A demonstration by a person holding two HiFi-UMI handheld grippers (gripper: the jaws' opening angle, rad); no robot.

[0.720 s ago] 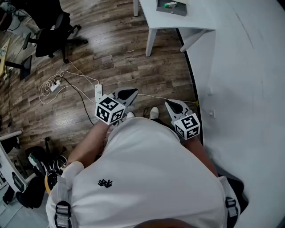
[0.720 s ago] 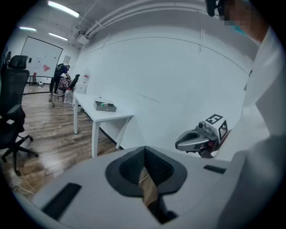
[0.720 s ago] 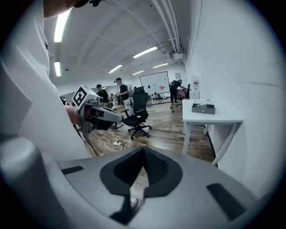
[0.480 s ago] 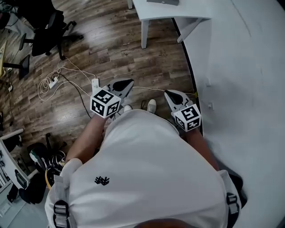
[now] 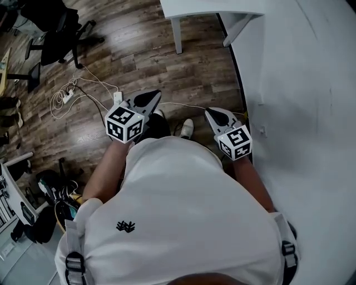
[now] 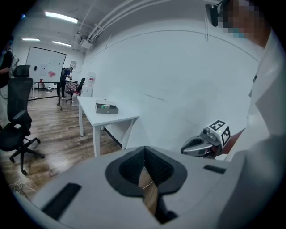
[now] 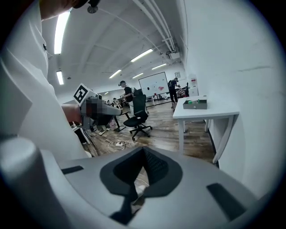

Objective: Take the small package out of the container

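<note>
A grey container (image 6: 106, 107) with something green in it stands on a white table (image 6: 111, 117) ahead; the right gripper view also shows the container (image 7: 195, 103) on the table (image 7: 205, 114). The package itself is too small to make out. In the head view only the table's near edge (image 5: 211, 6) shows. My left gripper (image 5: 151, 98) and right gripper (image 5: 214, 114) are held close to the person's body, over the floor and well short of the table. Both are shut with nothing between the jaws, as their own views show: left gripper (image 6: 144, 167), right gripper (image 7: 142, 172).
A white wall (image 5: 300, 83) runs along the right. A black office chair (image 5: 58, 42) and a power strip with coiled cables (image 5: 69, 97) lie on the wooden floor to the left. Bags and gear (image 5: 50, 195) sit at the lower left. People stand far back in the room (image 7: 127, 94).
The table has slid toward the top edge of the head view and the container has left it. The left gripper has shifted left and slightly up. Both grippers stay shut.
</note>
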